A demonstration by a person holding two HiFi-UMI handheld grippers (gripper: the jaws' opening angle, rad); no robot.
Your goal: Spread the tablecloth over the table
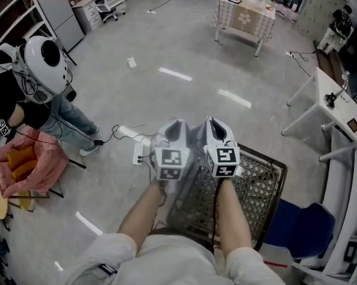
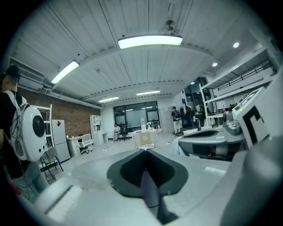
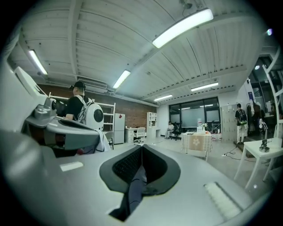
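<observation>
We held the left tool (image 1: 178, 124) and the right tool (image 1: 216, 122) side by side, close together, in front of our chest, forearms (image 1: 143, 210) stretched forward. Both were clenched. In the left gripper view the left tool (image 2: 145, 150) had its jaws pressed together at the tips, and in the right gripper view the right tool (image 3: 141, 147) showed the same, each gripping only itself.

The tablecloth (image 1: 246, 19), a pale checked cloth with a flower motif, already lay draped over the surface (image 1: 257, 48) at the far end of the room, well apart from us. Its edges hung down the sides, and only the white legs showed beneath. Both tools pointed toward it: it sat small and centred beyond the jaws in the left gripper view (image 2: 145, 138) and a little to the right in the right gripper view (image 3: 196, 142).

Directly under the tools stood a wire cart (image 1: 259, 181), with a blue chair (image 1: 301, 228) just beside it on our right. Between us and the cloth stretched grey floor (image 1: 190, 49) crossed by pale tape strips (image 1: 175, 74). A power strip (image 1: 138, 152) with a dark cable (image 1: 109, 134) lay near the cart's left corner. To our left stood a person (image 1: 12, 92) wearing a white pack (image 1: 46, 62), near a pink bag (image 1: 27, 163). A white desk (image 1: 330, 94) lined the right side.
</observation>
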